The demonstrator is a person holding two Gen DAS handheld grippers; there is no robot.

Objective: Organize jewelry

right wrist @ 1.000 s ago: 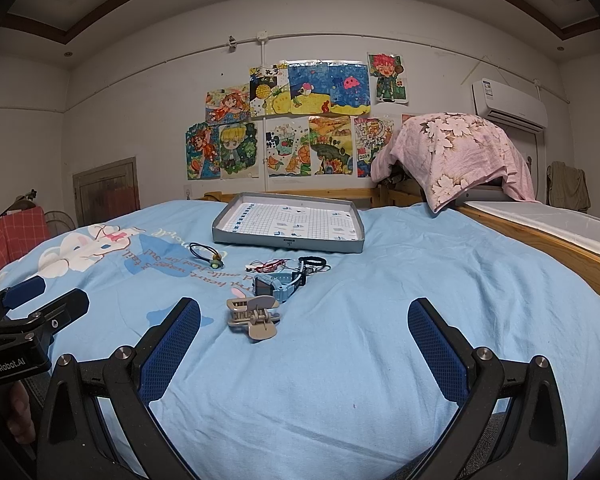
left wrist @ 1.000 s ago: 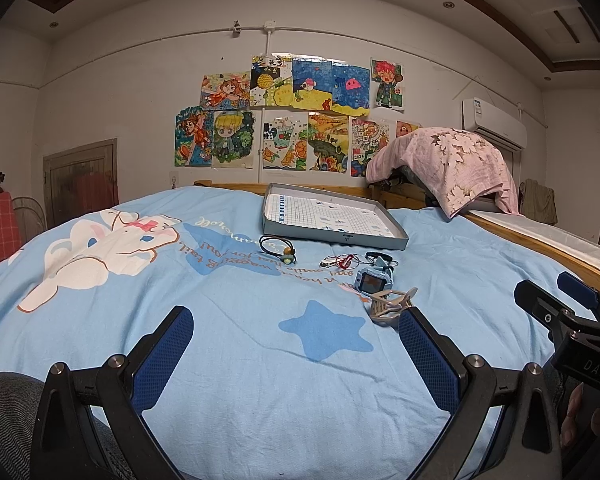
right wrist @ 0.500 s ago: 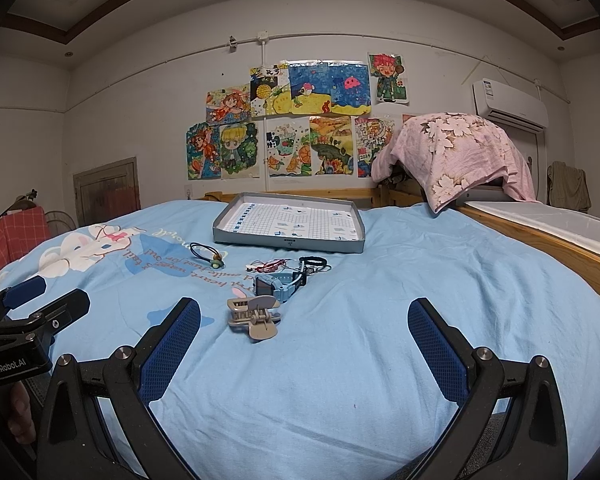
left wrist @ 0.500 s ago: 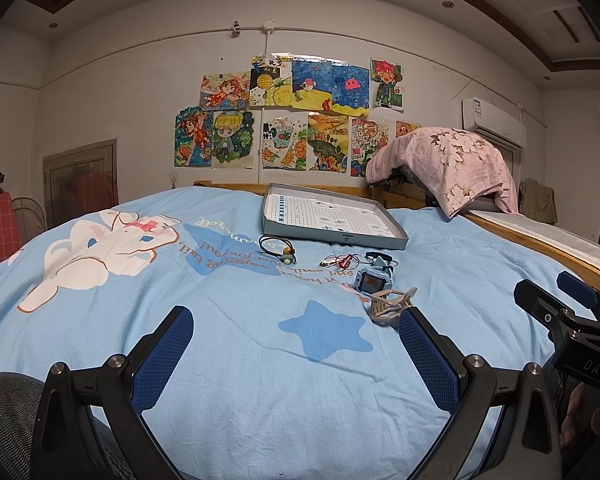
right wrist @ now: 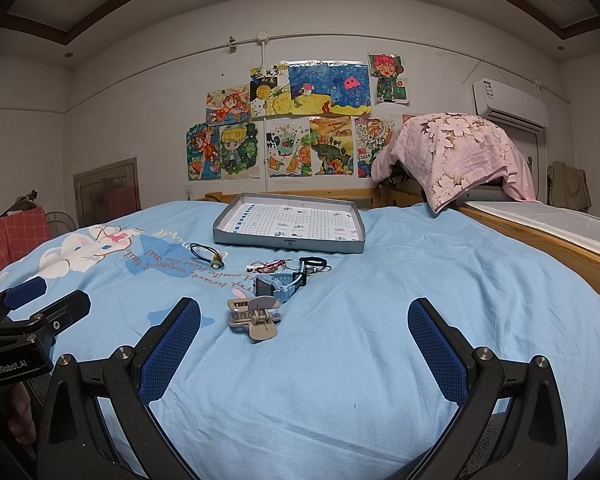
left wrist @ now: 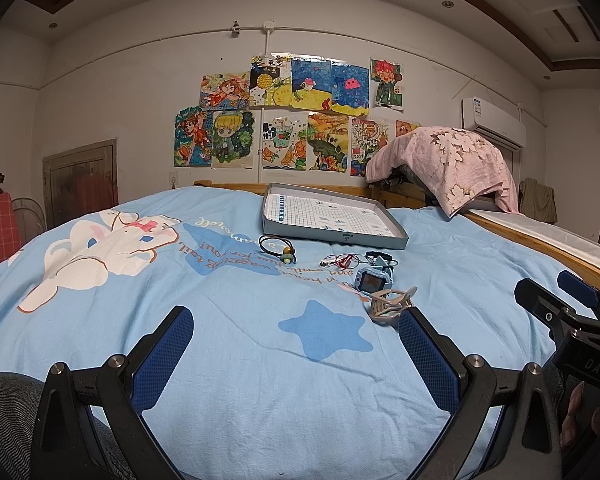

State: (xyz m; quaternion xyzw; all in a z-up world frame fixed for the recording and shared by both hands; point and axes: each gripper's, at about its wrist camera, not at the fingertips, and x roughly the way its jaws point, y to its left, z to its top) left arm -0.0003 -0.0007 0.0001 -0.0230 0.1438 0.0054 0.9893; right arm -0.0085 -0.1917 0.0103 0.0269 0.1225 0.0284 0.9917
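We hold both grippers spread wide and empty above the blue bedspread [right wrist: 380, 280]; the beige hair claw [right wrist: 254, 316] lies ahead of the right gripper [right wrist: 304, 340], nearer its left finger, and just past the right finger of the left gripper [left wrist: 296, 344]. The claw's long axis seems to run across our line of approach, though the view is poor; the right hand looks nearer. Beyond it lie the blue watch [right wrist: 278, 286], the cords, then the grey tray [right wrist: 288, 243].
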